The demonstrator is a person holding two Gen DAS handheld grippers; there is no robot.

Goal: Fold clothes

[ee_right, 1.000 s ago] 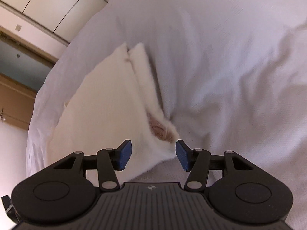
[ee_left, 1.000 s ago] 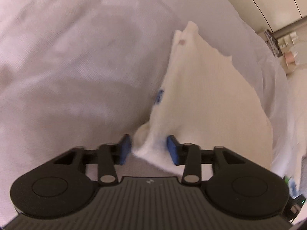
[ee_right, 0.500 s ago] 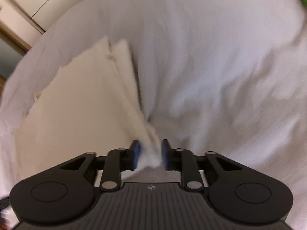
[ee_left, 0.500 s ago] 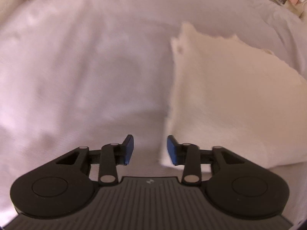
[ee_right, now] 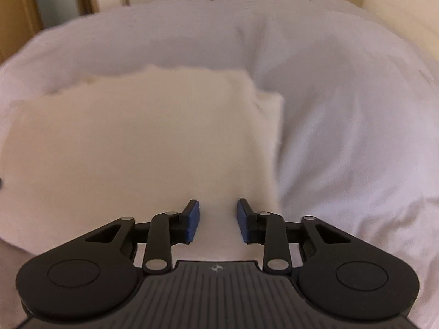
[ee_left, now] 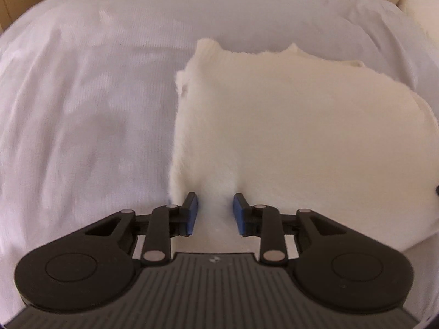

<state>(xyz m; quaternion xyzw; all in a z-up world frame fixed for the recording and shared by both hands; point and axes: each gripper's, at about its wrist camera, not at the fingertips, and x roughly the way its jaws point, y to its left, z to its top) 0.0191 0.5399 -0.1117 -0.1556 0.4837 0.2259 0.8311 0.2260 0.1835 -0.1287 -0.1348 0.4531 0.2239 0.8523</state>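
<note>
Since 1 second ago I have let both corners drop, so my left gripper and right gripper gape empty over the cream garment, folded flat on the white bedspread, seemingly nearly done.

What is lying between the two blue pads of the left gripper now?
In the left wrist view, cream garment fabric fills the gap between the left gripper pads; the jaws stand apart, and contact cannot be told.

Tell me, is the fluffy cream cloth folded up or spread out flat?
Folded. The cream cloth lies on the white bed sheet as a neat rectangle, and a second layer peeks out beneath its right edge in the right wrist view.
</note>
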